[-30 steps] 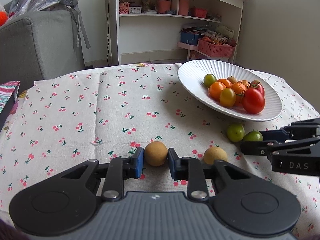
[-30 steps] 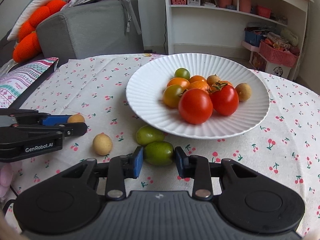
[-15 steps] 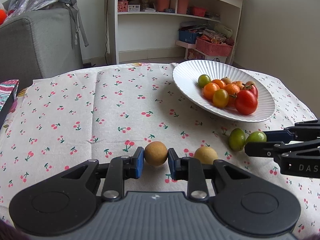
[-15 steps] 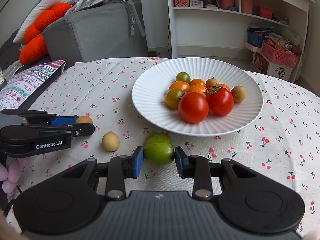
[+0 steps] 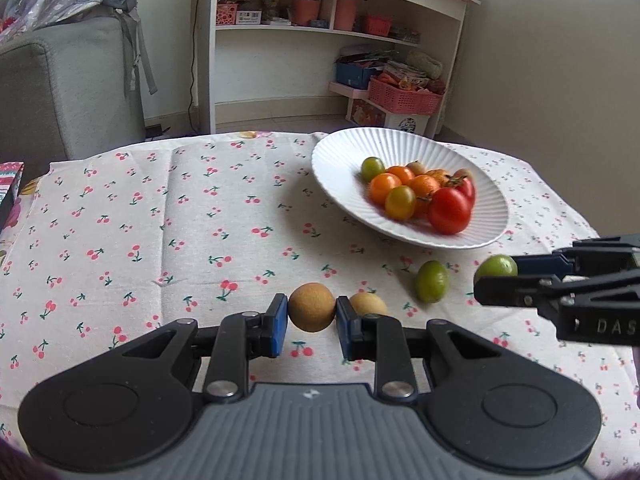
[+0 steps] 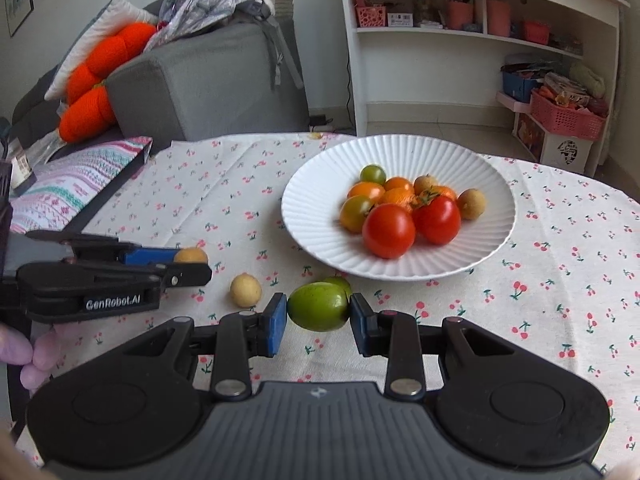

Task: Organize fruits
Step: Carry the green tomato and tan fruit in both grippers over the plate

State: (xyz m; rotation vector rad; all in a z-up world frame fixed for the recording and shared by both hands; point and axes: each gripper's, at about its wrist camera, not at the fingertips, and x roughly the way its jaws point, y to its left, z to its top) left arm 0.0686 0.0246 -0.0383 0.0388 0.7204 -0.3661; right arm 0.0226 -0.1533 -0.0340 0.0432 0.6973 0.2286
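Observation:
My left gripper (image 5: 311,314) is shut on a brown round fruit (image 5: 311,307) and holds it above the cherry-print cloth; it also shows in the right wrist view (image 6: 188,264) at the left. My right gripper (image 6: 318,318) is shut on a green fruit (image 6: 318,306), lifted off the cloth; it shows in the left wrist view (image 5: 496,276) at the right. A second green fruit (image 5: 431,281) and a pale yellow fruit (image 6: 245,290) lie on the cloth. A white ribbed plate (image 6: 320,204) behind holds tomatoes and other small fruits.
A grey sofa (image 6: 208,80) with orange cushions stands behind the table at the left. A white shelf unit (image 6: 480,40) stands against the back wall. A striped patterned box (image 6: 76,184) lies at the table's left edge.
Both grippers have risen from the cloth with their fruits held; the plate and loose fruits look farther away and lower in both views.

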